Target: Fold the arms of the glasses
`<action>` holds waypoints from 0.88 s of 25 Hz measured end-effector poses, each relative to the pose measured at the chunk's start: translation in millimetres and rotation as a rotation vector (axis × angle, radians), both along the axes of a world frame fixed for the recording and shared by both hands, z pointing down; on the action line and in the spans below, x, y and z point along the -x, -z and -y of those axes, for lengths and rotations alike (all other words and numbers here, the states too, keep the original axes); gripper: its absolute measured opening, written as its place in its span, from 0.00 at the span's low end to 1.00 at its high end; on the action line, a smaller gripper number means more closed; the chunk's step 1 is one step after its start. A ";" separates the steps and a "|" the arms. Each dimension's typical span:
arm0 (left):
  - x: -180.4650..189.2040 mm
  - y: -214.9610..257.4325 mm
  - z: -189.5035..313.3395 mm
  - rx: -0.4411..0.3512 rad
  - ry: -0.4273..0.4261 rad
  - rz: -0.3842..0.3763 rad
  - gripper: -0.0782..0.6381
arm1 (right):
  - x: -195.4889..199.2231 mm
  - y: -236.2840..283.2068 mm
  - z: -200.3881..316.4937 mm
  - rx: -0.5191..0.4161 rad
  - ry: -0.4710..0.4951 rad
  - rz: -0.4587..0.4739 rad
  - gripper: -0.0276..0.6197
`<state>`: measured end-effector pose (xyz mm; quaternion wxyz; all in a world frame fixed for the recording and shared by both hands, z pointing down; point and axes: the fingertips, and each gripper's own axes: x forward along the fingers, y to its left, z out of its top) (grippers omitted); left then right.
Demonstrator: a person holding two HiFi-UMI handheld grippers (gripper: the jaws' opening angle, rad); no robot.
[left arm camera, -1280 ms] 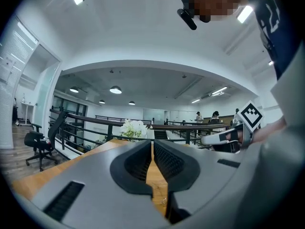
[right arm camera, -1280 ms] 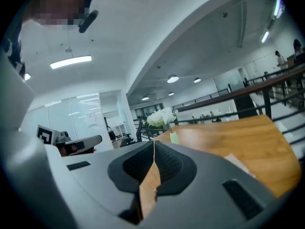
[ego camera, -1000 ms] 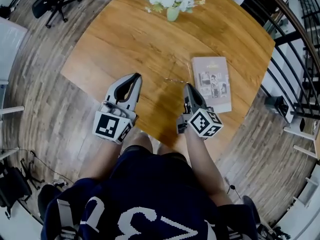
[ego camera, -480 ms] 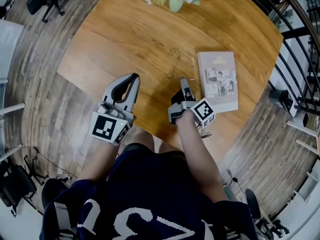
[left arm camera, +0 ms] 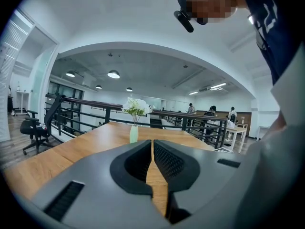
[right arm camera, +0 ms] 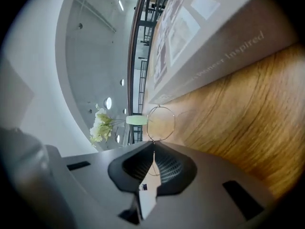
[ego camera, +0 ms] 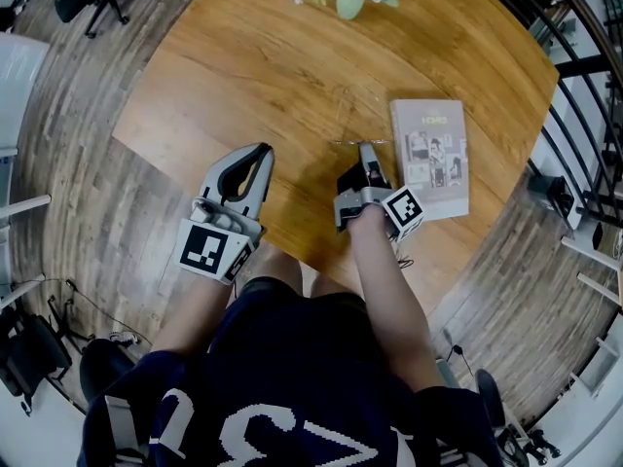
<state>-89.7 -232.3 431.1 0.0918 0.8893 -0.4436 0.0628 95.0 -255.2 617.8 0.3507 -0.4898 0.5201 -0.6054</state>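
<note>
Glasses (right arm camera: 160,123), thin wire-rimmed ones, are down by the wooden table (ego camera: 263,76), just beside a book (ego camera: 431,159). The right gripper (ego camera: 367,149), tipped onto its side, pinches their thin wire frame, and one round lens pokes out past the tips. The left gripper (ego camera: 263,154) hovers over the table's near edge, jaws pressed together on nothing.

Only one round rim of the thin wire-rimmed glasses (right arm camera: 160,123) shows in the right gripper view. The rest runs in between the closed jaws of the right hand-held gripper (right arm camera: 153,147), its arms hidden. The pale beige book (right arm camera: 205,37) is cut off there. The head view's top edge crops the pale green vase of white flowers (ego camera: 348,4).
</note>
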 end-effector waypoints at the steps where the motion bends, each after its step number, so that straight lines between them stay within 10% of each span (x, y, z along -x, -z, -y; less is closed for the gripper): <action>1: 0.5 -0.1 -0.4 0.000 0.001 0.001 0.15 | -0.2 2.2 0.9 -0.009 0.003 -0.005 0.09; 22: -59.9 41.2 19.2 0.121 -0.212 -0.242 0.24 | 6.5 191.3 -42.3 -0.506 0.225 0.064 0.09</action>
